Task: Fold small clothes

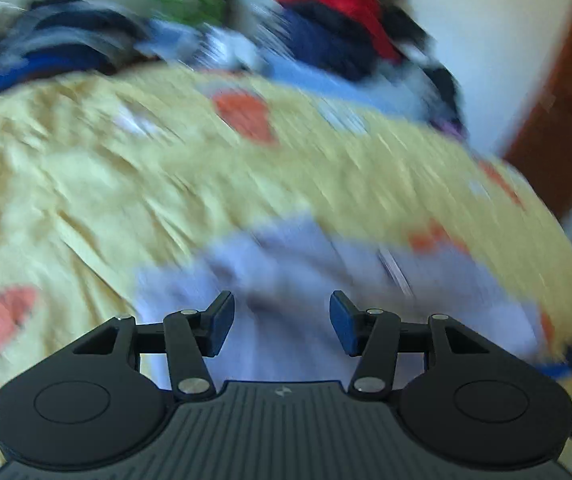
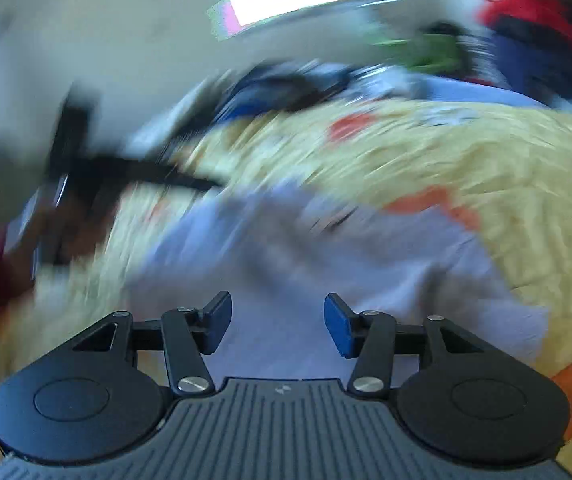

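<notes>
Plainly the yellow bedspread (image 1: 105, 184) with its orange patches is the biggest thing here, and everything else is best placed against it. Along its far edge a heap of unfolded clothes (image 1: 326, 32) is piled against the wall, red, navy and green among them, well apart from both tools. On the near part of the bedspread lies the pale lilac garment (image 2: 294, 248), the piece being folded as far as I can judge; it spreads flat on the cover, and both cameras are badly smeared, so its outline and any crease are hard to read. From the right-hand view its longer run seems to go from near-left to far-right across the bedspread, though I cannot be sure. The left gripper (image 1: 281, 322) points down at the garment's near portion, its jaws standing apart with nothing between them. The right gripper (image 2: 277, 322) is likewise poised over the near edge of the same cloth, jaws parted and empty. Both sit right over the lilac piece, neither clearly nearer. A dark blurred shape to the left in the right-hand view is probably the other tool, but I cannot tell. Any next pinch, I reckon, means reaching forward and down to an edge.
</notes>
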{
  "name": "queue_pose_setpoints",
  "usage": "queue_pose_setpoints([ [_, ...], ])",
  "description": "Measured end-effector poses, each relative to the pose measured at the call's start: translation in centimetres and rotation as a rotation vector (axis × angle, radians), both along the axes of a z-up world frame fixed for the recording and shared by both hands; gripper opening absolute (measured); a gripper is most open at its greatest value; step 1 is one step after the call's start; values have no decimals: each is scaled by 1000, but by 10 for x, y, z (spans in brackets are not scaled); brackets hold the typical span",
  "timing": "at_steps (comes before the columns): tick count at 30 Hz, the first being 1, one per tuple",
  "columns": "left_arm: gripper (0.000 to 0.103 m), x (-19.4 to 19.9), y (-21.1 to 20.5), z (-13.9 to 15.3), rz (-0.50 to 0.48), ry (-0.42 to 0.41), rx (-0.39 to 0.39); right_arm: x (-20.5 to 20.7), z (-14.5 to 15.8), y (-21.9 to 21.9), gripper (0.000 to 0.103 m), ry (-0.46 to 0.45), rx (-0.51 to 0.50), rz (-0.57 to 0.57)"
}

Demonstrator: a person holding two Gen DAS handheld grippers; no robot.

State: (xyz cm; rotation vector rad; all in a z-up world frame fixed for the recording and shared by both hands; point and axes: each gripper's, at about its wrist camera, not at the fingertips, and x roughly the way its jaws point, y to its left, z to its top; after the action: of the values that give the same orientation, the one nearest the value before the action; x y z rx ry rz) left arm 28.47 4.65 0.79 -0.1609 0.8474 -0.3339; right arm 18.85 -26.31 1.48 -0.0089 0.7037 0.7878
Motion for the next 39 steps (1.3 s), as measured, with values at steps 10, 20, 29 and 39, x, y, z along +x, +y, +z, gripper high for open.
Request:
queue_pose_setpoints([
  [10,52,31,-66,-15,-154,-77,261,93,-15,-3,56,-115,-143,-393],
  [20,56,52,-33,9,174,-144,177,69,-13,-11,70,-115,-67,-416],
  [29,56,21,-54,-18,141,-119,342,117,-44,60,68,-52,-211,-233],
  [39,74,-12,-27,-26,166,-166,397,97,-28,57,76,-193,-313,-362],
])
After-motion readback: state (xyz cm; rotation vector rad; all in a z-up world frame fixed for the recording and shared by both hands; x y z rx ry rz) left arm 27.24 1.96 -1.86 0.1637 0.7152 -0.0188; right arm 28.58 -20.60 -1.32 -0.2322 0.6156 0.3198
